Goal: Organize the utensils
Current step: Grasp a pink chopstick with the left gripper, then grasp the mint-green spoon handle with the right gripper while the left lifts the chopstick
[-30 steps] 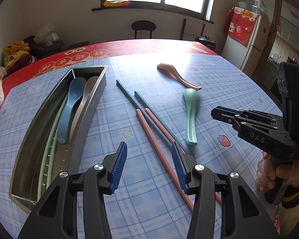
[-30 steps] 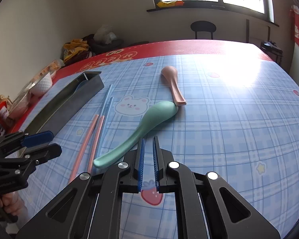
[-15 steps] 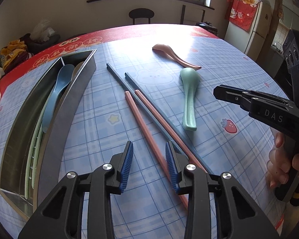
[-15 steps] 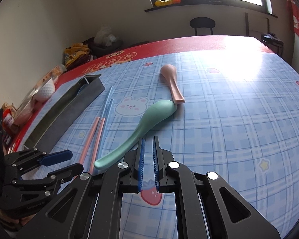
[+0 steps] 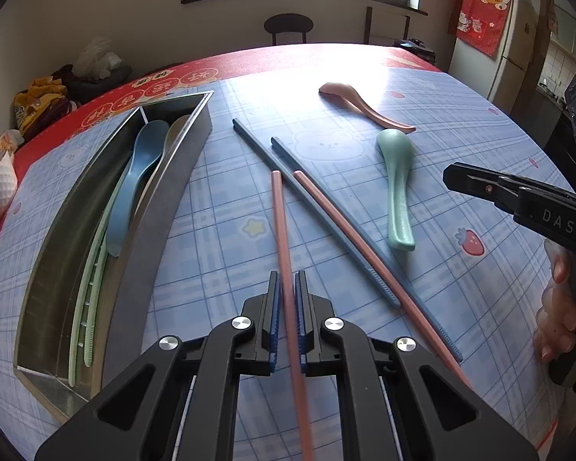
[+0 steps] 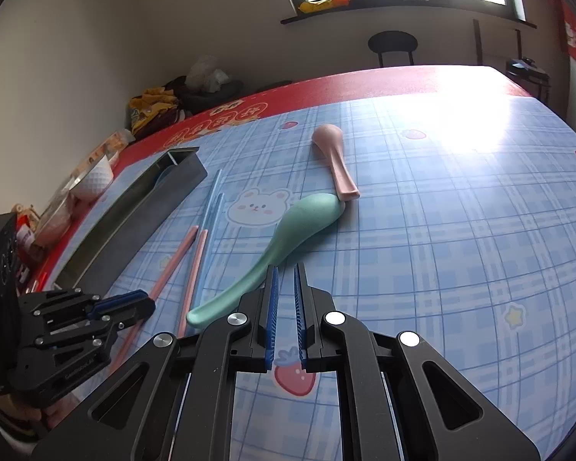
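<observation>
L gripper (image 5: 287,288): nearest thing in view; jaws pressed onto a pink chopstick (image 5: 284,242), pinching it low on the shaft, nothing else between the pads.
Held chopstick axis: runs straight away from the gripper, nearly in line w/ the fingers; far tip ends right of the tray.
R gripper (image 6: 285,280): jaws pressed together, nothing between them; hovers over the counter (image 6: 441,249), tips just by the green spoon's handle.
Landmark: steel tray (image 5: 161,207), long metal trough, left of the L gripper.
2nd pink chopstick (image 5: 364,253): right of tray, just beyond the held one, lying diagonal on the counter.
Blue chopsticks (image 5: 257,146): right of tray, a pair, crossing under/beside the pink ones; can't tell if touching.
Green spoon (image 5: 397,188): further right of tray, handle toward the near edge, bowl away.
Pink spoon (image 5: 359,105): far right of tray, handle end just beside the green bowl.
In tray: blue spoon (image 5: 140,176), a beige spoon beside it, pale green chopsticks (image 5: 90,280) along the near wall.
Key relation: tray lies left of the held stick; long axes only roughly parallel, so probably a sideways carry w/ small turn. L hand is the nearer one to the tray.
</observation>
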Motion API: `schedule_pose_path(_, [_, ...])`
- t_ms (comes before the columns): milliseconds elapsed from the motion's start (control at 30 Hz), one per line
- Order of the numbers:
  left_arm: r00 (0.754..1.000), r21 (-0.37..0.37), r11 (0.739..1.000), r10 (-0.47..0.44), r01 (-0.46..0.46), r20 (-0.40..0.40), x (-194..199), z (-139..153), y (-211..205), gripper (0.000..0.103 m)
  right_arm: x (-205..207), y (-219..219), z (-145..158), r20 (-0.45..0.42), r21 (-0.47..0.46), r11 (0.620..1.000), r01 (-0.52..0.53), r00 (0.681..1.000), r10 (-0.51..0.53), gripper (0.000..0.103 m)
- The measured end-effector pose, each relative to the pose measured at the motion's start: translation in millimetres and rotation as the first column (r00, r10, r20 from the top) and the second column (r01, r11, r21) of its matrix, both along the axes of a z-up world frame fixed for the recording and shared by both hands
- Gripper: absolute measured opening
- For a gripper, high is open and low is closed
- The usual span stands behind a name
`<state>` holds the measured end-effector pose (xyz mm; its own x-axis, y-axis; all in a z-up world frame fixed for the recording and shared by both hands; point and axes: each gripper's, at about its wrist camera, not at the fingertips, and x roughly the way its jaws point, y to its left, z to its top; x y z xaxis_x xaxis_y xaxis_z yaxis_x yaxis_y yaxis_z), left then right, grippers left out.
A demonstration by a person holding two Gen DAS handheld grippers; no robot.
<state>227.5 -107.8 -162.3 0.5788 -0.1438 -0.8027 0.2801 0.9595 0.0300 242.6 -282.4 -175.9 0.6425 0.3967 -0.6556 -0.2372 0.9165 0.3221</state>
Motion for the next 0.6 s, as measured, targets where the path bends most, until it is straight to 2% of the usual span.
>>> schedule_pose_path(67, [1.000,0.010,1.000,0.008,-0.009,0.008,-1.3,-0.2,5.1,0.011,-0.3,-0.5,0.0,0.000,0.004,1.000,0.000,1.000,0.000,0.009])
schedule_pose_path(167, [1.000,-0.007,1.000,0.010,-0.009,0.024,-4.0,-1.3,9.9,0.011,0.2,-1.5,-0.6,-0.003,0.011,1.000,0.000,1.000,0.000,0.009])
schedule_pose_path(300, [0.999,0.017,1.000,0.007,-0.008,0.047,-7.0,-2.4,5.7,0.011,1.5,-0.7,-1.8,-0.012,0.012,1.000,-0.004,1.000,0.004,0.009])
schedule_pose_path(467, [0.999,-0.069,0.998,0.012,-0.010,0.030,-3.8,-2.7,16.2,0.011,5.6,0.0,-4.3,-0.031,0.024,1.000,-0.019,0.999,0.020,0.009])
schedule_pose_path(600, [0.999,-0.076,0.997,0.012,-0.010,0.029,-3.2,-2.9,16.4,0.011,6.7,-0.8,-5.8,-0.039,0.054,0.998,-0.034,0.999,0.036,0.010])
